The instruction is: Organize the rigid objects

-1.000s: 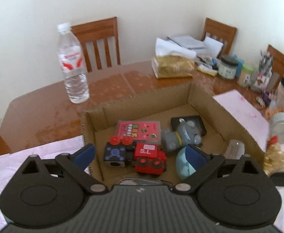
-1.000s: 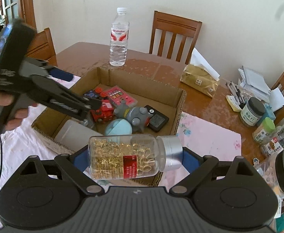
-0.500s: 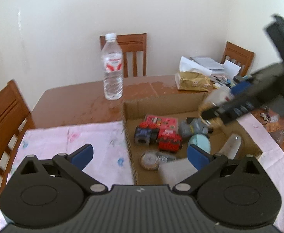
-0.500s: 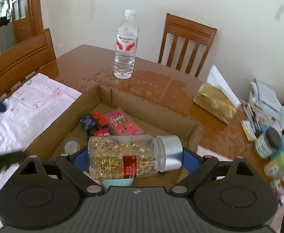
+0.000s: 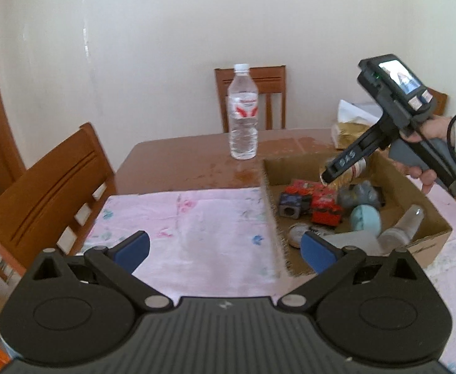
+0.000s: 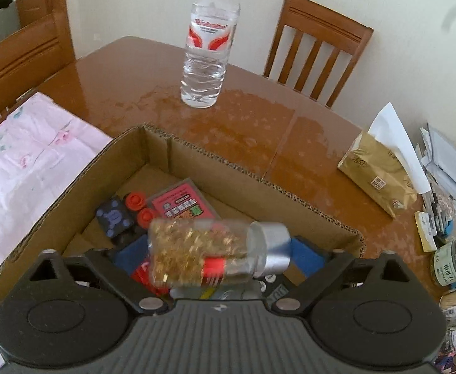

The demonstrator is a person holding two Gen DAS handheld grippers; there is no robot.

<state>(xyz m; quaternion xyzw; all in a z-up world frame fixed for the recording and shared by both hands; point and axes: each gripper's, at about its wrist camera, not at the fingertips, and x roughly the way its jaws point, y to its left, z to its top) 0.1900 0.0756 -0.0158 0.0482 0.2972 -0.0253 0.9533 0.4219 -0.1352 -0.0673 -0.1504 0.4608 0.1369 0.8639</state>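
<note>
A clear bottle of gold pins with a silver cap lies blurred and tilted between the blue pads of my right gripper. Its jaws are opening and stand wider than the bottle, low over the cardboard box. In the left wrist view the right gripper hangs over the box, held by a hand. Inside lie a red toy train, a dark cube, a grey figure and a teal egg. My left gripper is open and empty above the pink cloth.
A water bottle stands on the brown table behind the box. A gold tissue pack, papers and jars crowd the right side. Wooden chairs stand at the left and far edges.
My left gripper pulled back and left from the box to over the cloth. My right gripper moved down over the box, its jaws spread, and the pin bottle tilted loose between them.
</note>
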